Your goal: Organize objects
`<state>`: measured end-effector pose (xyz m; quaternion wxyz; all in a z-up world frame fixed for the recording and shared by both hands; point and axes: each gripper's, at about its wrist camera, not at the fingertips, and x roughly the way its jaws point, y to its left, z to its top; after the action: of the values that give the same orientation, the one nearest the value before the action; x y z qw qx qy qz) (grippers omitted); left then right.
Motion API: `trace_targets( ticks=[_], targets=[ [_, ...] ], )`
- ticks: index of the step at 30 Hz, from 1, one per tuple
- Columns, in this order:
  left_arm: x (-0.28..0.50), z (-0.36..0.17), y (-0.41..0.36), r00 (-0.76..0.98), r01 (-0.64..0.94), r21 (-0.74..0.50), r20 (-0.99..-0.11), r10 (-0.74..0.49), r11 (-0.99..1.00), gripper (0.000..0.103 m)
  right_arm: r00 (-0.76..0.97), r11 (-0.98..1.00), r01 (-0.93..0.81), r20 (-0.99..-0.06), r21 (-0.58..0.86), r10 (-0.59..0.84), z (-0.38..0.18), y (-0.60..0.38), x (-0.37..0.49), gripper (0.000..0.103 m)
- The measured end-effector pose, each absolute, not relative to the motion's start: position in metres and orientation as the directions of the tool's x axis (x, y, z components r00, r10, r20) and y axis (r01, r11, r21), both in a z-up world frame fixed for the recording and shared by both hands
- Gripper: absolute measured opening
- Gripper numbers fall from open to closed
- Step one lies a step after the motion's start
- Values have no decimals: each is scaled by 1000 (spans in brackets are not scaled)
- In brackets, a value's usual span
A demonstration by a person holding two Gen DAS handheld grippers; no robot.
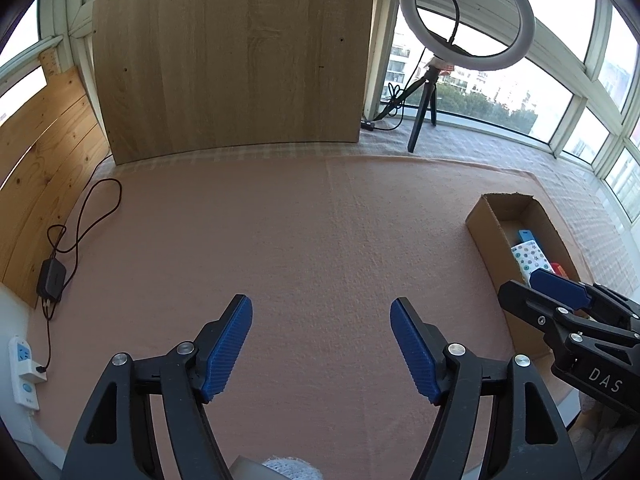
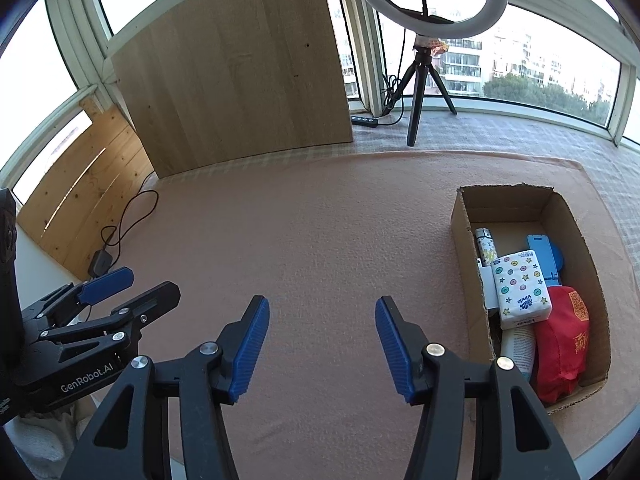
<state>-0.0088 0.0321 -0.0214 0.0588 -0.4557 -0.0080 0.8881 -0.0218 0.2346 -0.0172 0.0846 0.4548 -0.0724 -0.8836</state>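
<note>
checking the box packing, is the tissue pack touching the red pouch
Touching. The right wrist view shows the tissue pack lying in the box with its lower right corner overlapping the red pouch, no gap between them.

The left gripper (image 1: 321,344) hovers over the pink-covered tabletop (image 1: 300,240), its blue-padded jaws spread wide and empty. At right, the right gripper (image 1: 560,292) reaches over a cardboard box (image 1: 486,228) holding a star-patterned tissue pack (image 1: 530,258). A ring light (image 1: 466,12) stands behind.
</note>
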Motion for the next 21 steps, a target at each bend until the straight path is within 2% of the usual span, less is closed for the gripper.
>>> trace_targets(
  ticks=[21],
  targets=[
    [-11, -31, 34, -566, -82, -58, -819, 94, -995, 75, -594, -988, 72, -790, 138, -154, -16, 232, -16, 55]
  ],
)
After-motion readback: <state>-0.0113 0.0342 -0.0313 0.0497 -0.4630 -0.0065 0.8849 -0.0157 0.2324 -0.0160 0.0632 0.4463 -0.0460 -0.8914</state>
